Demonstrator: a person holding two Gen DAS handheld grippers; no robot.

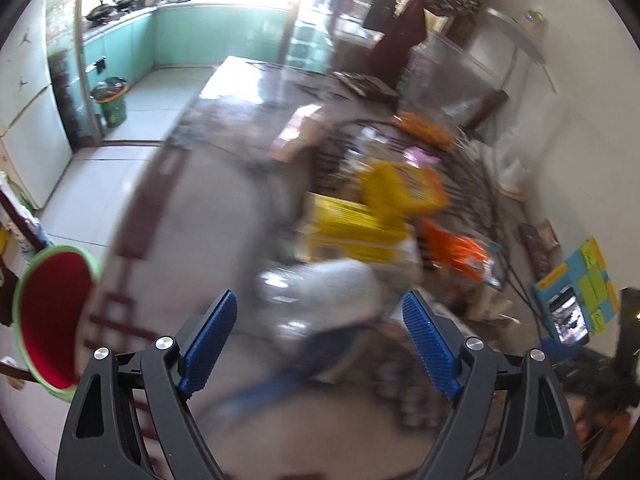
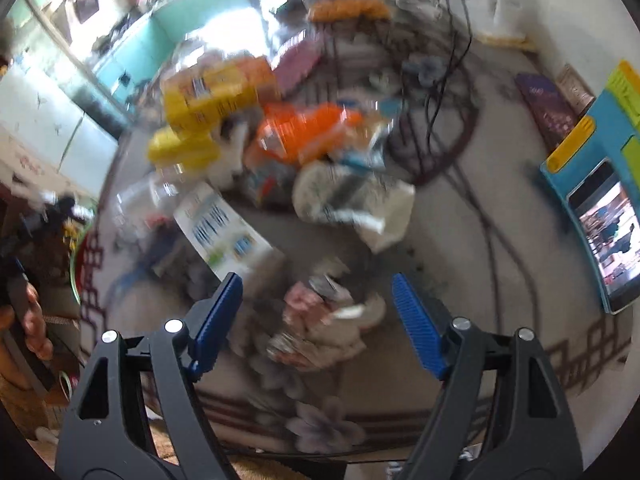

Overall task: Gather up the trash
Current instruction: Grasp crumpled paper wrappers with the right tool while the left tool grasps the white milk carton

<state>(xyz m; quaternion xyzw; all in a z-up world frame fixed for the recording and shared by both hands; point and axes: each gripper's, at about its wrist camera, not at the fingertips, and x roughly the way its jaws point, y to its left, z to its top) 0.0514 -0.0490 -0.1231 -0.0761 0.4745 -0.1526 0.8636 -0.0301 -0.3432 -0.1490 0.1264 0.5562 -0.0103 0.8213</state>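
Trash litters a round patterned table [image 2: 460, 240], and both views are motion-blurred. In the right wrist view, my right gripper [image 2: 316, 320] is open above a crumpled pink and white wrapper [image 2: 320, 320]; its pads stand clear of it. Farther off lie crumpled white paper [image 2: 360, 200], a white leaflet with blue print [image 2: 224, 232], an orange wrapper [image 2: 304, 132] and yellow boxes [image 2: 208, 96]. My left gripper [image 1: 320, 340] is open with a blurred white crumpled piece [image 1: 336, 292] just beyond its fingertips. Behind that are the yellow boxes [image 1: 352, 220] and the orange wrapper [image 1: 456, 252].
A red bin with a green rim [image 1: 52, 316] stands off the table's left edge. A phone on a blue and yellow stand [image 2: 608, 232] sits at the table's right, with dark cables [image 2: 492, 240] crossing the top. A person's hand [image 2: 36, 320] shows at far left. A green bin [image 1: 110, 100] stands on the kitchen floor.
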